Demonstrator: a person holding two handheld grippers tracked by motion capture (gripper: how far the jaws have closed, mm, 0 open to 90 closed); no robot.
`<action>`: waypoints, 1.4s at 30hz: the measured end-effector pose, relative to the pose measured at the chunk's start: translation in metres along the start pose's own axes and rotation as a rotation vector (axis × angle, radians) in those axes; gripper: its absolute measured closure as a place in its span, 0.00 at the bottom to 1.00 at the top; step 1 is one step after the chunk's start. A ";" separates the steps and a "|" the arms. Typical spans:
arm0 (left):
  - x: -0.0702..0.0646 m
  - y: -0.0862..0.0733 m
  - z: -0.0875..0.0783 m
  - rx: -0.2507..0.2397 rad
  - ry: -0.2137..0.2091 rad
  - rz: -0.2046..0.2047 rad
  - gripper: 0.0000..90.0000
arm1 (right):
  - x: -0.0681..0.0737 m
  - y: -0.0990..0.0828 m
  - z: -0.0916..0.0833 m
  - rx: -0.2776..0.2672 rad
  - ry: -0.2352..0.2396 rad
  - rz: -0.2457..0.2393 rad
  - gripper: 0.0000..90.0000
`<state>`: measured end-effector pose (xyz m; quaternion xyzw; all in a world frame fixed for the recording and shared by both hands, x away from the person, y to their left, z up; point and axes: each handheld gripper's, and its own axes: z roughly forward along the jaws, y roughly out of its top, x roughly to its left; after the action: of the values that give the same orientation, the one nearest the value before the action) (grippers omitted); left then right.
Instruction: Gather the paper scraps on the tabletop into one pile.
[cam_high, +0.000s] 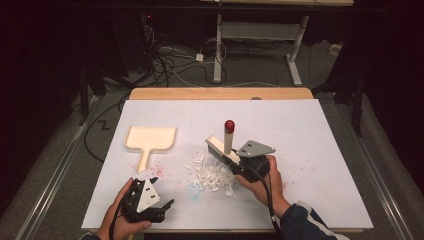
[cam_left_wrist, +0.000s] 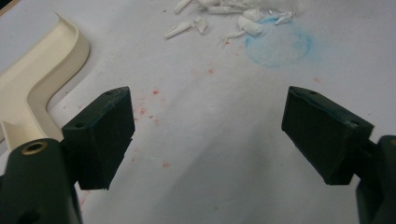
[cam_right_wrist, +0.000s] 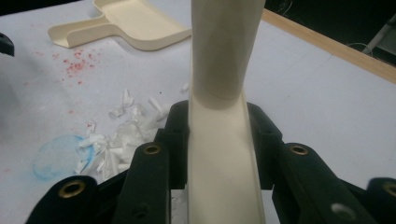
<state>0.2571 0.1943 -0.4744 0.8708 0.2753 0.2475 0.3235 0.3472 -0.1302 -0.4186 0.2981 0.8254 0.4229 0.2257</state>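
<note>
While the right gripper (cam_high: 239, 161) clamps its jaws on the cream plastic hand brush (cam_high: 223, 149), the brush stands over the heap of white paper scraps (cam_high: 212, 176) in the middle of the white surface (cam_high: 310, 150). The brush's bristled head runs as a long bar just above the scraps, slanting from the far left toward the near right, and its handle rises steeply from that bar, tipped by a red cap (cam_high: 229, 125) that points up and away from the person. In the right gripper view the cream handle (cam_right_wrist: 224, 140) runs straight up between the two black jaws, which press on both its sides.

To the left of the scraps, well apart from them, lies a cream plastic dustpan (cam_high: 149, 140), flat on the surface, its short handle pointing toward the person and its open mouth facing away. Red specks (cam_high: 159, 170) dot the surface between dustpan and scraps, and a faint blue ring (cam_left_wrist: 279, 43) touches the near edge of the scraps.

Nearer the person and left of the scraps, the left gripper (cam_high: 167, 204) is held with its jaws spread wide and nothing between them.
</note>
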 end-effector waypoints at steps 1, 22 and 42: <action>0.000 0.000 0.000 0.000 0.000 0.003 0.18 | -0.002 0.000 -0.005 -0.005 0.002 0.003 0.76; -0.002 0.001 -0.005 0.000 0.010 0.007 0.18 | -0.040 -0.051 -0.103 0.137 0.029 -0.090 0.76; 0.000 0.002 -0.001 -0.007 -0.002 0.005 0.18 | 0.004 -0.011 -0.040 0.091 0.114 -0.153 0.76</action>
<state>0.2572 0.1936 -0.4727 0.8706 0.2720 0.2482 0.3262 0.3165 -0.1548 -0.4063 0.2194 0.8756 0.3829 0.1965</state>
